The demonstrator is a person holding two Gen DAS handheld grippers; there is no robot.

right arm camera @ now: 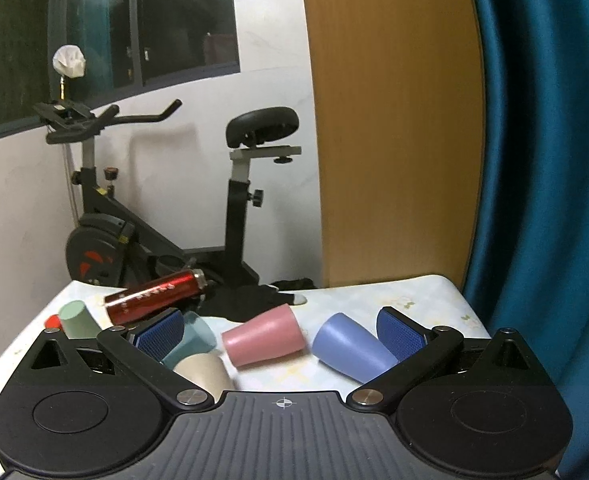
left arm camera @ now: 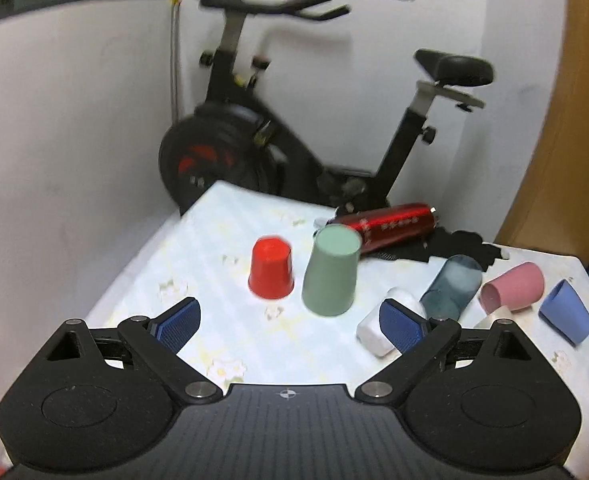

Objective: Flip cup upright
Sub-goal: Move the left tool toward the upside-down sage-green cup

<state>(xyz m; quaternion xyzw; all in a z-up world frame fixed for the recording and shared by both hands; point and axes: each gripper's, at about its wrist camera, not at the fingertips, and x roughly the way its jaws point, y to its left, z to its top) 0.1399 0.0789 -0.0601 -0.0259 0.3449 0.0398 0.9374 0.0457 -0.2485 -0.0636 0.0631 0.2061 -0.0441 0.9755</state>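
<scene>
The left gripper (left arm camera: pixel 290 326) hangs above the near part of the table (left arm camera: pixel 222 248), its jaws spread wide with nothing between them; the ribbed blue pads (left arm camera: pixel 176 322) face each other across bare cloth. The right gripper (right arm camera: pixel 282 334) is likewise released, held low over the table's right side, its pads framing the fallen cups.

The table wears a pale, smooth cloth printed with faint flowers. Nearest the left gripper a white cup (left arm camera: pixel 376 330) lies on its side, partly behind the right-hand pad. Beyond it a red cup (left arm camera: pixel 271 274) and a taller green cup (left arm camera: pixel 331 276) stand upside down, just beside each other. To the right lie a dark teal cup (left arm camera: pixel 452 286), a pink cup (left arm camera: pixel 512 292) with its mouth facing the camera, and a blue cup (left arm camera: pixel 566 316), all tipped over. All are plain, matte, tapered tumblers.

Behind them a glossy red metal bottle (left arm camera: pixel 390 226) lies on its side, white characters printed along it, too small to read, beside a crumpled black cloth (left arm camera: pixel 460 246). Farthest back stands a black exercise bike (left arm camera: pixel 278 128) against a white wall
</scene>
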